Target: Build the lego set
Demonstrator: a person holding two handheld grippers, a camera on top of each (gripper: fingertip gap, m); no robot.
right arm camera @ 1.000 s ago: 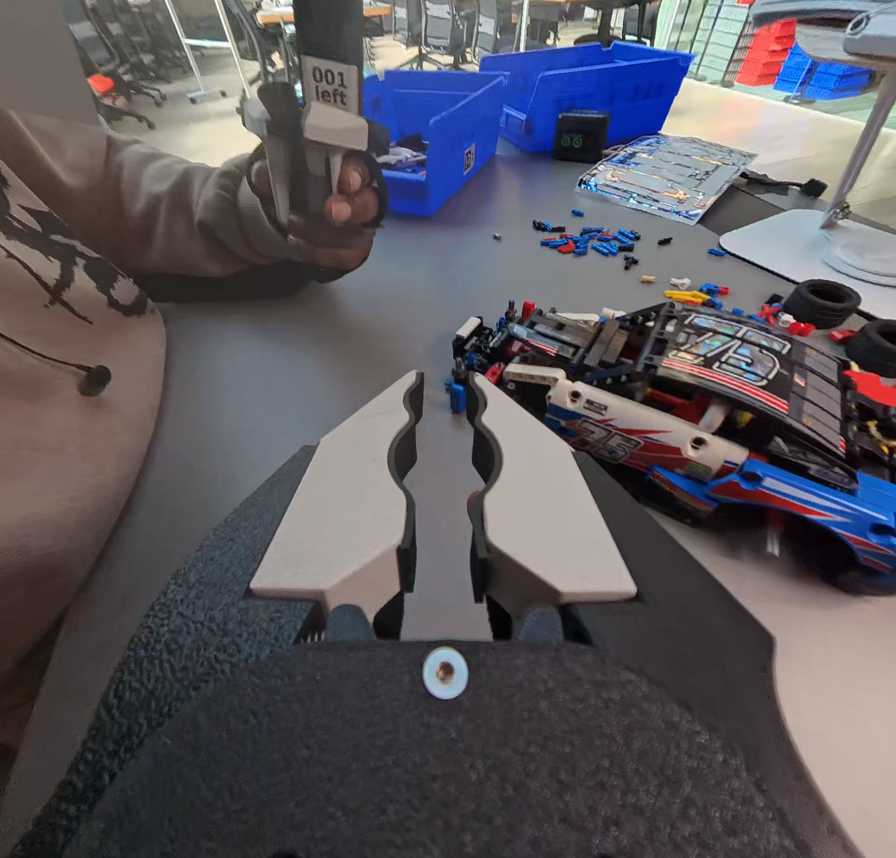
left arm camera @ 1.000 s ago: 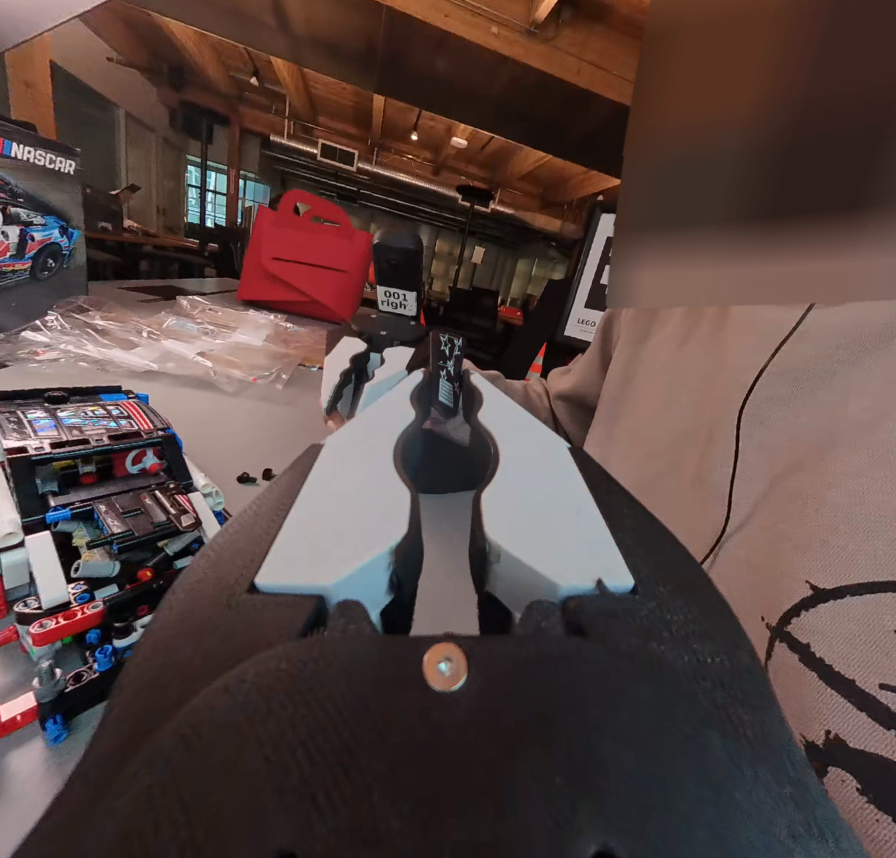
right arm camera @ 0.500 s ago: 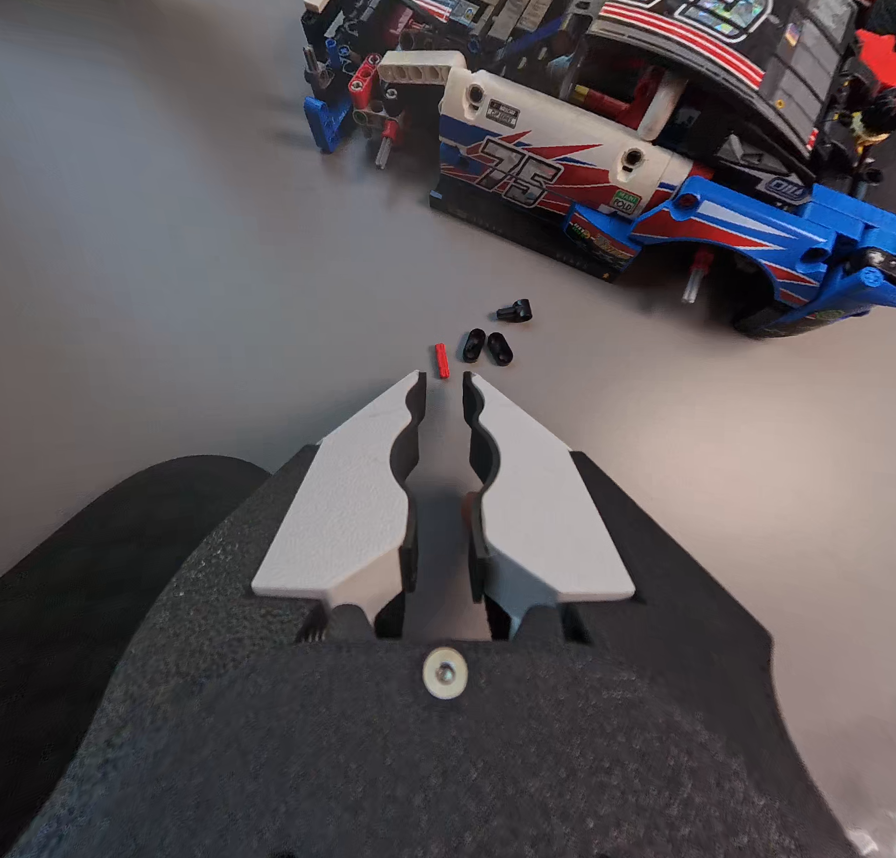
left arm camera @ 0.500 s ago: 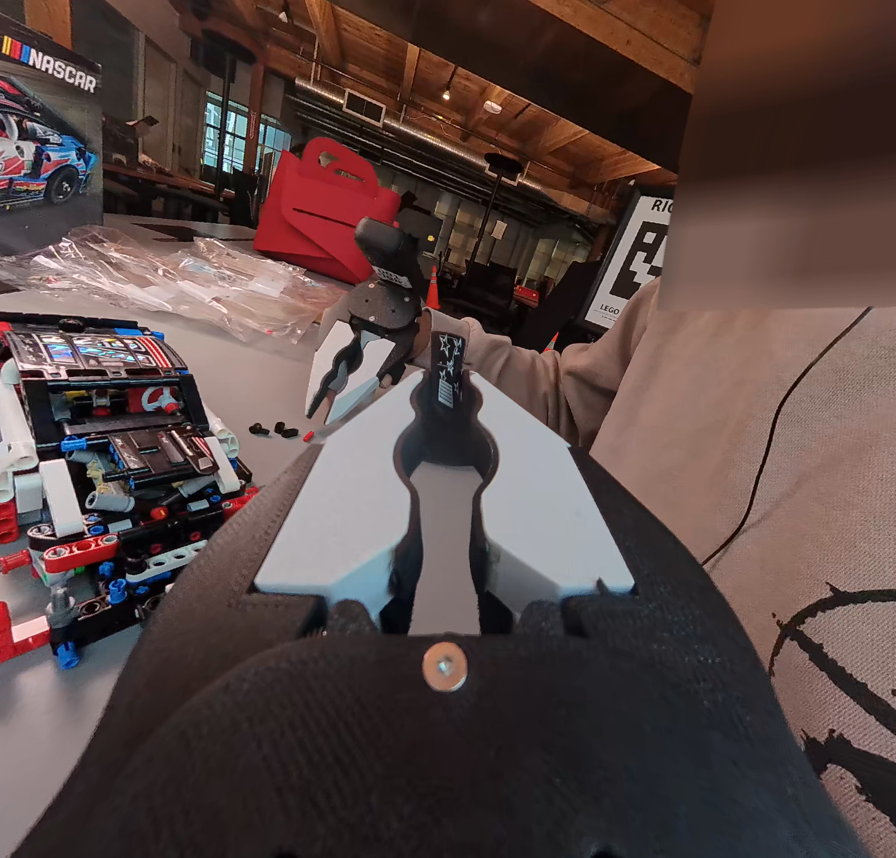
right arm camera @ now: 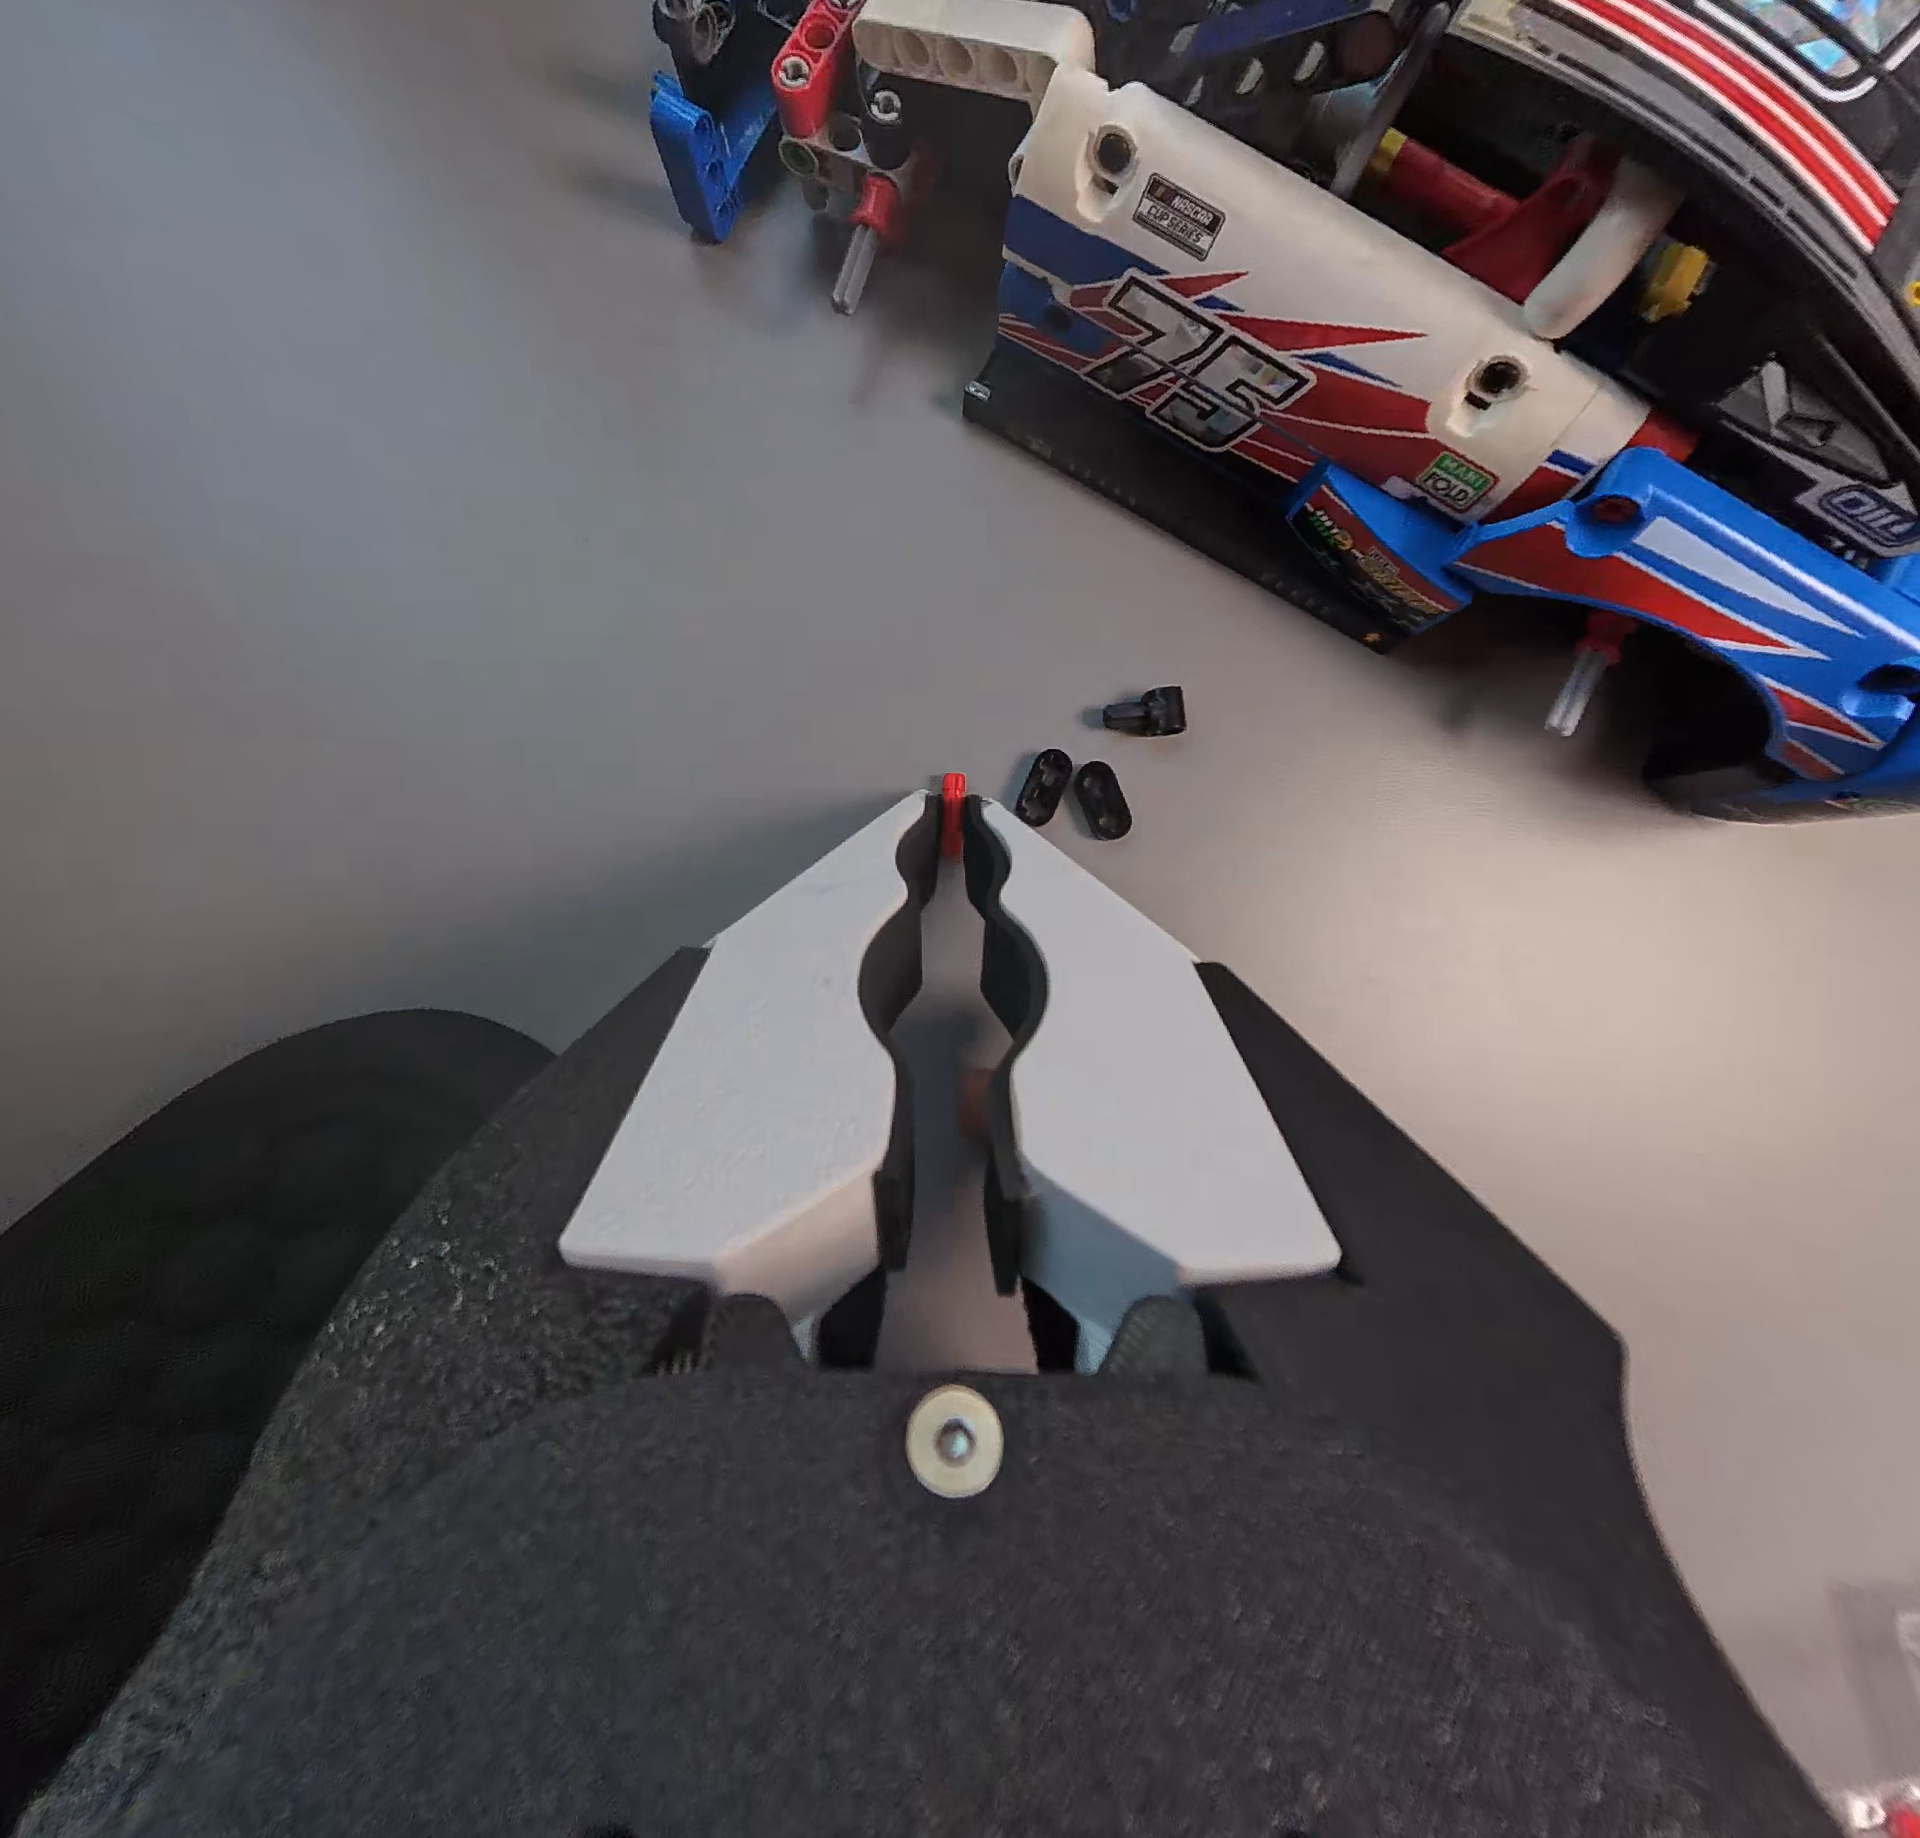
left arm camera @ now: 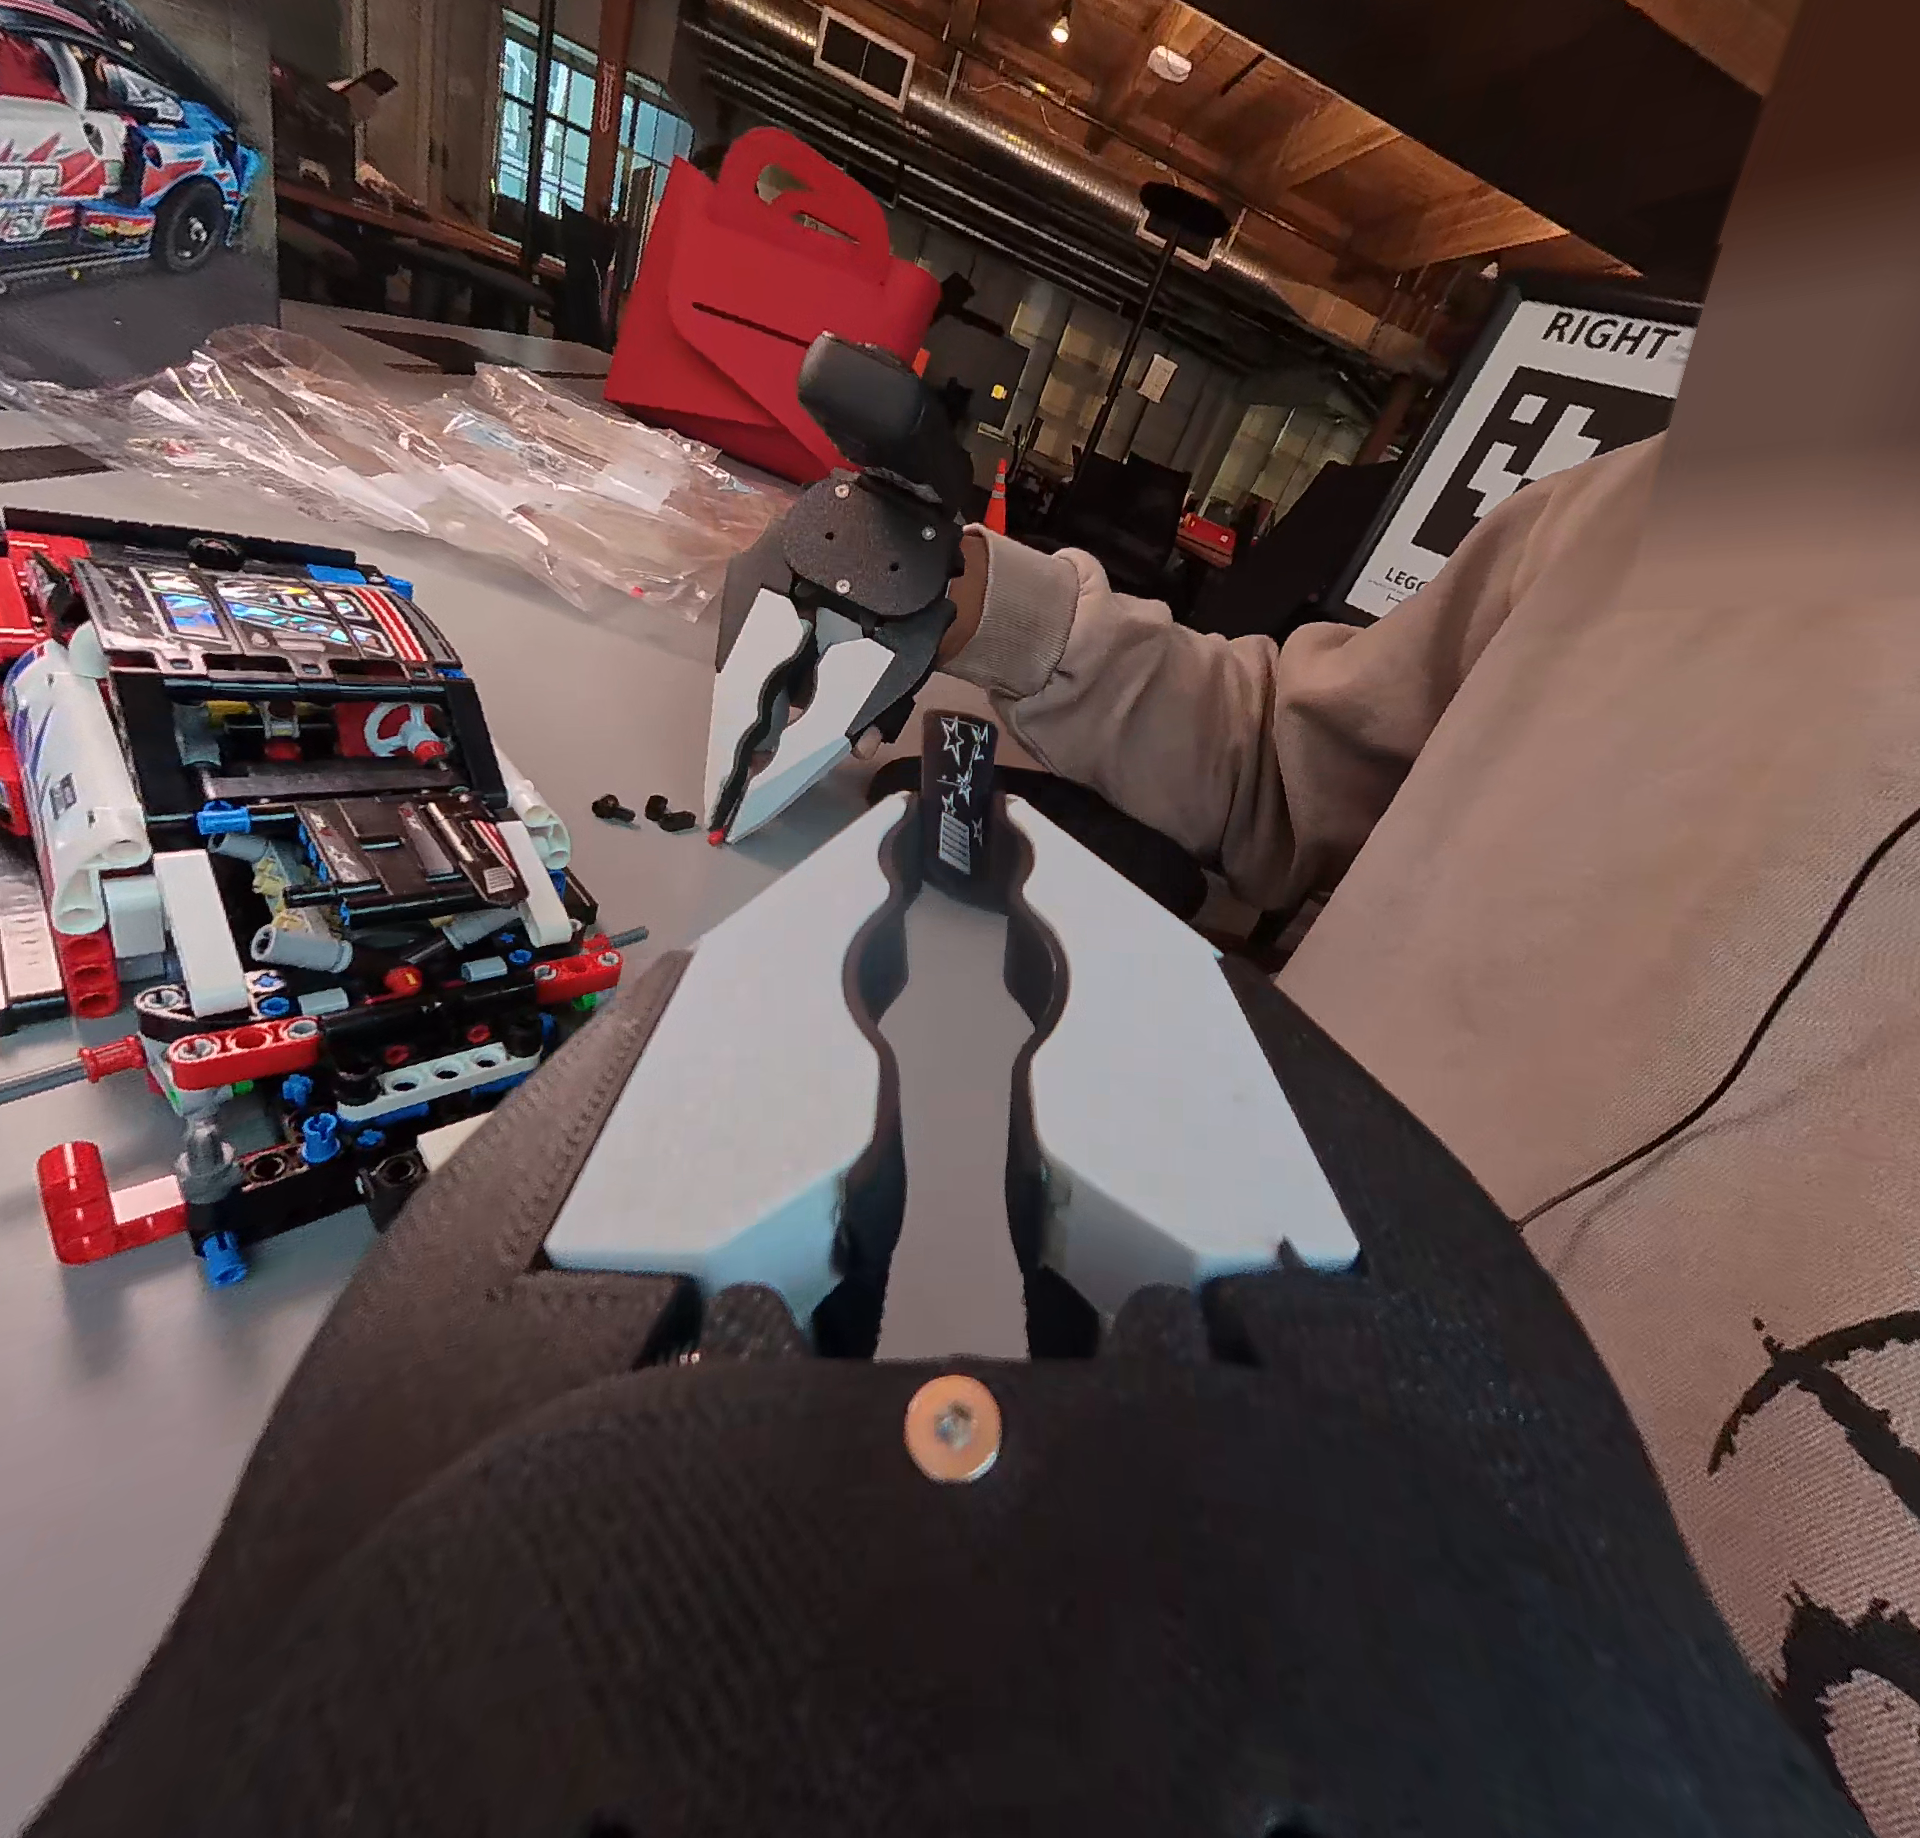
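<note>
A part-built race car [left arm camera: 260, 853] [right arm camera: 1403, 334] in red, white, blue and black sits on the grey table [right arm camera: 416, 541]. My left gripper [left arm camera: 956, 822] is shut on a flat black stickered piece [left arm camera: 958, 801] and holds it upright above the table. My right gripper [right arm camera: 951, 812] is shut on a small red pin [right arm camera: 953, 817] at table level; it also shows in the left wrist view [left arm camera: 727, 832], tips down on the table. Three small black pieces [right arm camera: 1081, 791] [left arm camera: 644, 809] lie just right of the red pin.
Clear plastic bags [left arm camera: 416, 458], a red bag [left arm camera: 769, 302] and the set's box [left arm camera: 125, 126] stand at the back. A person's sleeve [left arm camera: 1195, 708] and torso [left arm camera: 1610, 957] fill the right. A black pad [right arm camera: 208, 1165] lies by my right gripper. My hands' fingertips stand some 20 centimeters from each other. The part-built race car [left arm camera: 260, 853] is about equally far from each gripper, around 15 centimeters.
My right gripper swung down to the table, moved onto the red pin and shut on it. My left gripper kept its black piece and tilted slightly toward the car.
</note>
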